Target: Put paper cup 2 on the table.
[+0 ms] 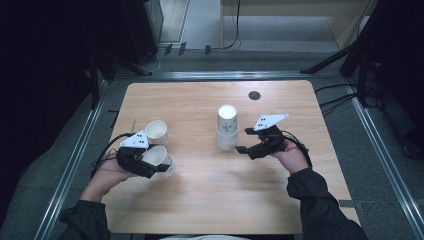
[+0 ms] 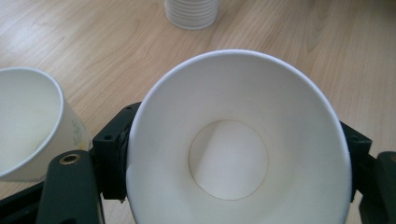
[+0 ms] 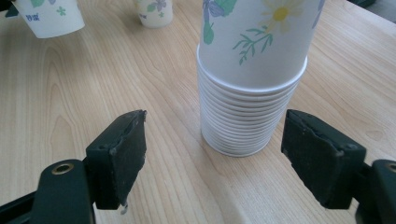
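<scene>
White paper cup [image 2: 238, 154] is sitting clamped in the left tool [image 1: 137, 160], tilted beside another cup [image 1: 156, 131] on the wooden worktop [image 1: 210, 200]. Right tool [image 1: 252, 141] is gaping wide beside the cup stack [image 3: 250, 79].

My jaws' matt black pads [image 3: 122, 156] look scuffed. The cup stack [image 3: 252, 84] at twelve o'clock is smooth white paper; the table [image 3: 70, 93] is pale wood-grain with slight sheen.
</scene>
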